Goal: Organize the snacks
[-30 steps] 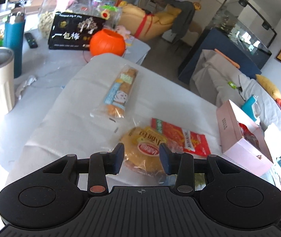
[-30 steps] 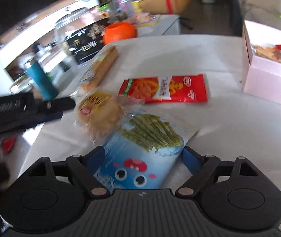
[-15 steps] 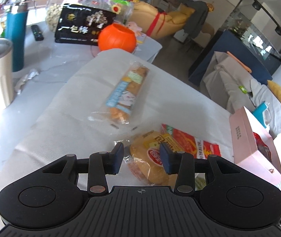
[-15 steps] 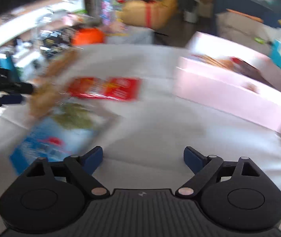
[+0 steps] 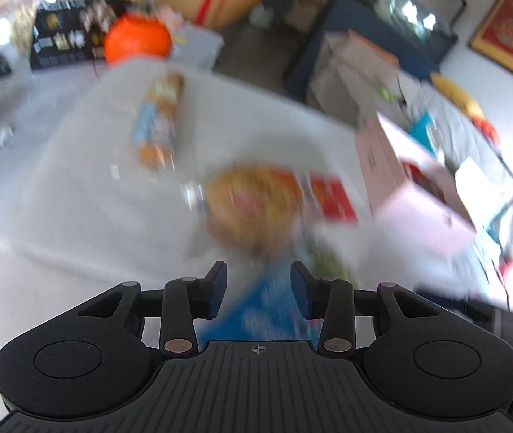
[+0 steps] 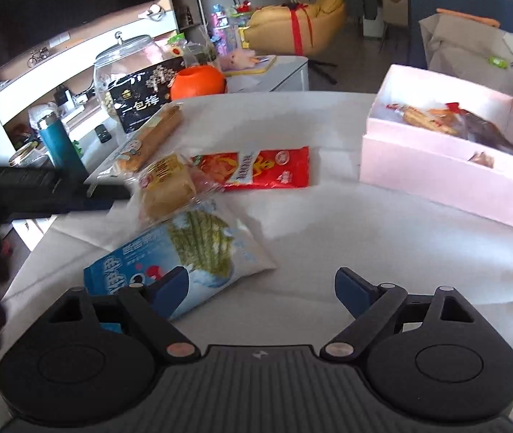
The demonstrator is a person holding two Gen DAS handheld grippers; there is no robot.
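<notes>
Left tool [image 5: 258, 288] hovering low over the white-clothed worktop [image 5: 76, 195], jaws narrowly parted and closing, with the blurred blue-and-white seaweed snack bag [image 5: 267, 310] showing in the gap but no pad seen pressing on it. Seen from the right wrist as a dark blurred bar [image 6: 76, 193] coming in from the left edge, tips just beside the round yellow bun in clear wrap [image 6: 168, 189]. Right tool [image 6: 261, 288] spread wide and empty, above bare cloth, its left finger [image 6: 170, 287] overlapping the near corner of the seaweed bag [image 6: 191, 249] in view; contact impossible to tell. Bun lying partly over the bag's far end and touching the flat red foil snack packet [image 6: 256, 169] beside it. Long clear-wrapped pastry stick [image 6: 150, 139] farther back toward the left, well apart from the open pale pink cardboard box [image 6: 447, 169] at the right side of the worktop, which already holds a few wrapped snacks [image 6: 447, 119]. Beyond the cloth: round orange pumpkin-shaped bowl [image 6: 198, 81], black printed gift box [image 6: 144, 93], glass jar with a lid [image 6: 126, 57], teal metal flask [image 6: 61, 144]. Left wrist view heavily smeared, so fine detail unreadable.
</notes>
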